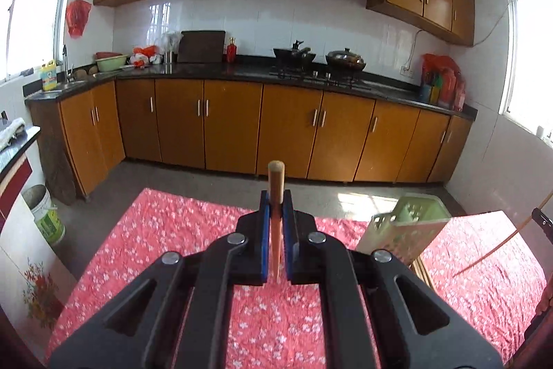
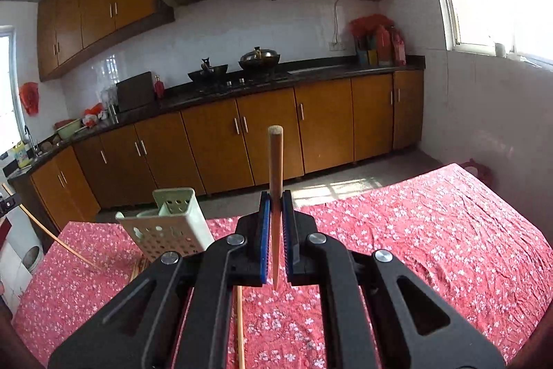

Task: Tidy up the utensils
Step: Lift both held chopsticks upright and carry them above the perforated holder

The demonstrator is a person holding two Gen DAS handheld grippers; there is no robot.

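Observation:
My left gripper (image 1: 275,196) is shut on a wooden chopstick (image 1: 275,182) that stands upright between the blue pads, above the red floral tablecloth (image 1: 172,230). My right gripper (image 2: 275,196) is shut on another wooden chopstick (image 2: 275,161), also upright. A pale green perforated utensil holder (image 1: 404,223) stands on the table to the right of the left gripper; in the right wrist view the holder (image 2: 169,223) is to the left. The other hand's chopstick shows as a thin slanted stick in each view (image 1: 501,244) (image 2: 52,234).
More chopsticks lie on the cloth beside the holder (image 2: 239,317) (image 1: 423,272). Beyond the table are the floor, wooden cabinets (image 1: 224,123) and a dark counter with pans (image 1: 345,59). A white bucket (image 1: 45,213) stands at the left.

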